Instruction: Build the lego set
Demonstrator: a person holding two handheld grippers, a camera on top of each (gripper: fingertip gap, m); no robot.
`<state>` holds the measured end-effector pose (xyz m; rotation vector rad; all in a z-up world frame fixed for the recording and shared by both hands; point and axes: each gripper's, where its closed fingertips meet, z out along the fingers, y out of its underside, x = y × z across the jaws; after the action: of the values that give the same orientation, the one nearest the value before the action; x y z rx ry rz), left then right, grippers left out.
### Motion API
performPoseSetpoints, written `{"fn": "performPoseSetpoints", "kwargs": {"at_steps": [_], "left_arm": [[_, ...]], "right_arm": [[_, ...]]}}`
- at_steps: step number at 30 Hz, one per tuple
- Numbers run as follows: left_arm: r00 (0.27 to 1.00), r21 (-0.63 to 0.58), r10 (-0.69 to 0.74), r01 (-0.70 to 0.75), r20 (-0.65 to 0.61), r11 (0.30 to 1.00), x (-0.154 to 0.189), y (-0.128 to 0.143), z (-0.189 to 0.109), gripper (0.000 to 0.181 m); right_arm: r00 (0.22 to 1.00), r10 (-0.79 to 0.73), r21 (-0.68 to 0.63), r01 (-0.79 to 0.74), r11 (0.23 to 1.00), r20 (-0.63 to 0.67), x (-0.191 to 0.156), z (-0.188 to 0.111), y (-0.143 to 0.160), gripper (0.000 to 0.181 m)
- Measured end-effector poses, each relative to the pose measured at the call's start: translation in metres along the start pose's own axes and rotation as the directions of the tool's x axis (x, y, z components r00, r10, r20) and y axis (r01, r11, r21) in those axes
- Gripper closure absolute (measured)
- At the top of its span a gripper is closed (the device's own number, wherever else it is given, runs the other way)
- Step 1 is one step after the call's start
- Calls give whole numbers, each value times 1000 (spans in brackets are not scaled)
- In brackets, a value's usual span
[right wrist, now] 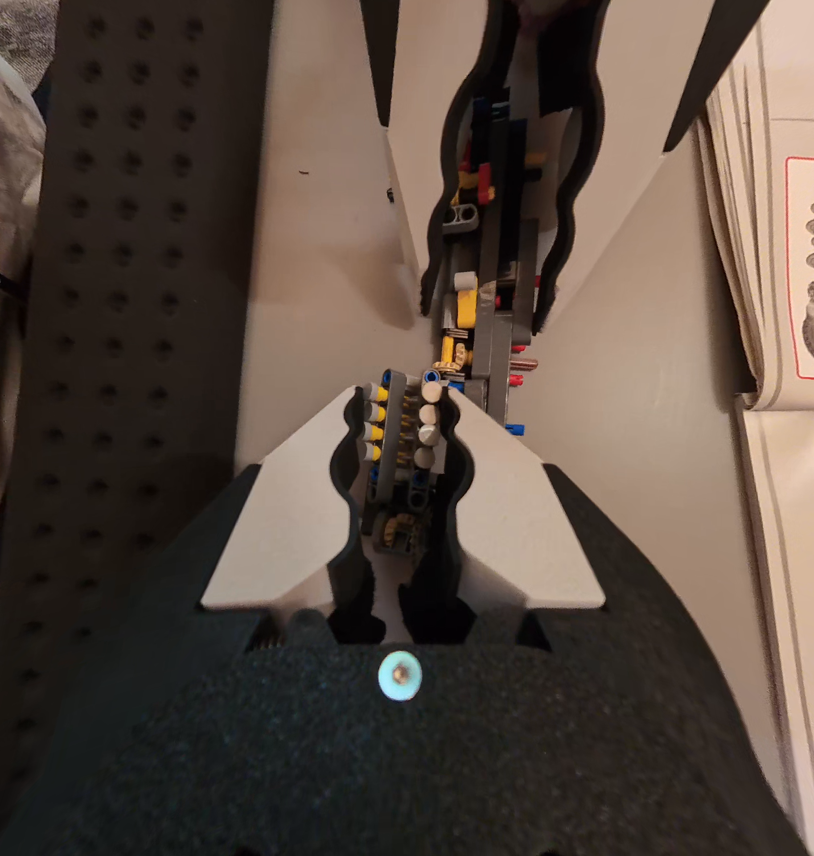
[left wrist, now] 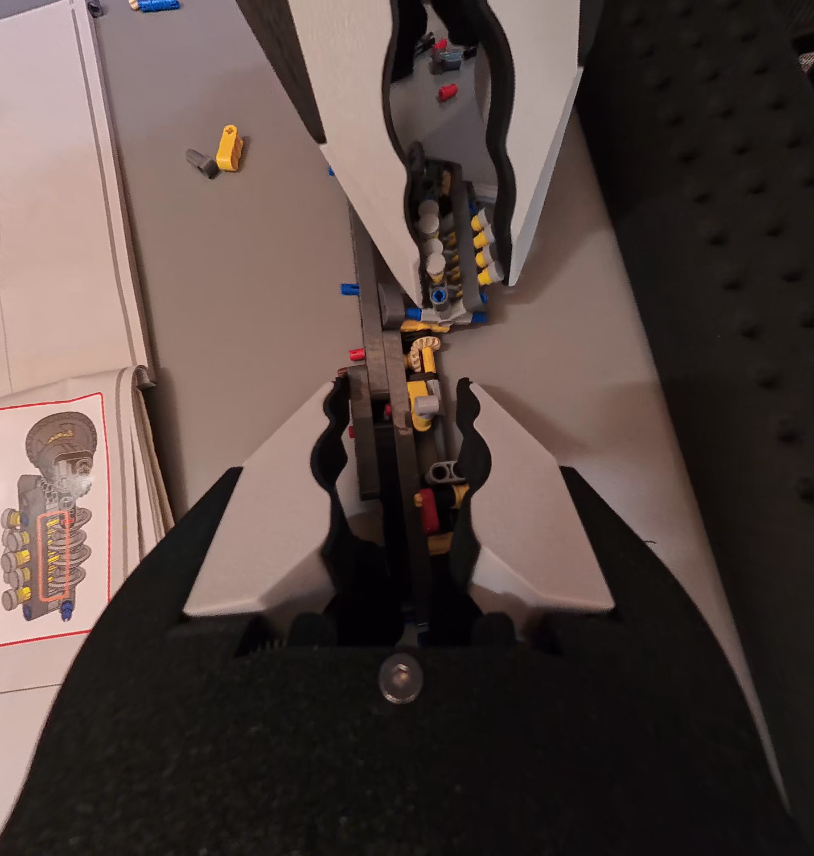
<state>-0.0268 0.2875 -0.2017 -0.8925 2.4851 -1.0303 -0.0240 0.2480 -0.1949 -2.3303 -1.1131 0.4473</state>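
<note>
Joining required alignment: left tool (left wrist: 398,456) clenched the chassis (left wrist: 386,417); right tool (right wrist: 403,458) gripped the engine block (right wrist: 403,444), mid-frame.

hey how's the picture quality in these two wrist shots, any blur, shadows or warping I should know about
Left wrist view: warm, dim light; the left gripper and the frame assembly it clamps are fairly sharp, the instruction booklet at the edge is soft and bowed by the wide-angle lens. Right wrist view: the right gripper on the engine block is sharp, with soft shadows across the table; no strong glare.
</note>
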Motion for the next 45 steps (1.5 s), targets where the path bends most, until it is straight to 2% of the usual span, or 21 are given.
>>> {"fn": "performPoseSetpoints", "kwargs": {"at_steps": [5,12,17,18,19,21,23,25,28,29,31,33,37,40,43,45], "left_arm": [[1000,-1,7,-7,1,1000,0,0,0,136],[1000,3,5,-5,10,1000,0,-1,0,136],[1000,1,15,-15,26,1000,-1,-1,-1,136],[999,1,15,-15,29,1000,-1,-1,-1,136],[999,1,15,-15,32,1000,-1,-1,-1,136],[999,-4,13,-13,43,1000,-1,-1,-1,136],[998,-14,6,-5,58,1000,-2,-1,-2,136],[998,-20,-8,9,68,1000,-1,-1,-2,135],[998,-15,-38,39,55,999,0,-2,-3,135],[998,-11,-51,52,41,999,0,-3,-4,134],[997,3,-75,75,7,997,0,-5,-7,133],[994,33,-104,105,-23,994,-4,-13,-11,131],[976,97,-187,198,-115,975,-14,-45,-13,133],[970,31,-189,196,-152,980,-17,-55,0,139],[968,-58,-180,172,-175,983,-19,-54,13,142],[961,-103,-181,162,-207,981,-19,-49,21,140]], "right_arm": [[1000,-14,20,14,1000,-6,2,-2,-1,146],[997,45,137,-37,990,-55,6,-24,-5,132],[968,187,224,-147,963,-167,20,-49,15,134],[954,239,238,-194,952,-179,22,-51,19,141],[940,294,247,-248,937,-170,21,-51,24,149],[910,395,271,-351,896,-126,10,-50,26,149],[868,476,310,-418,854,-141,2,-49,28,148],[776,597,337,-517,787,-204,4,-45,40,151],[664,716,414,-602,683,-215,9,-45,53,152],[634,749,443,-626,642,-191,12,-47,56,156],[609,790,458,-683,570,-75,14,-47,56,152],[609,792,426,-726,540,34,12,-41,54,146],[648,762,396,-703,591,11,15,-30,55,149],[699,715,392,-661,639,13,11,-25,47,160],[805,581,410,-495,766,-115,6,-29,38,160],[831,486,398,-363,842,-269,6,-35,35,161]]}}
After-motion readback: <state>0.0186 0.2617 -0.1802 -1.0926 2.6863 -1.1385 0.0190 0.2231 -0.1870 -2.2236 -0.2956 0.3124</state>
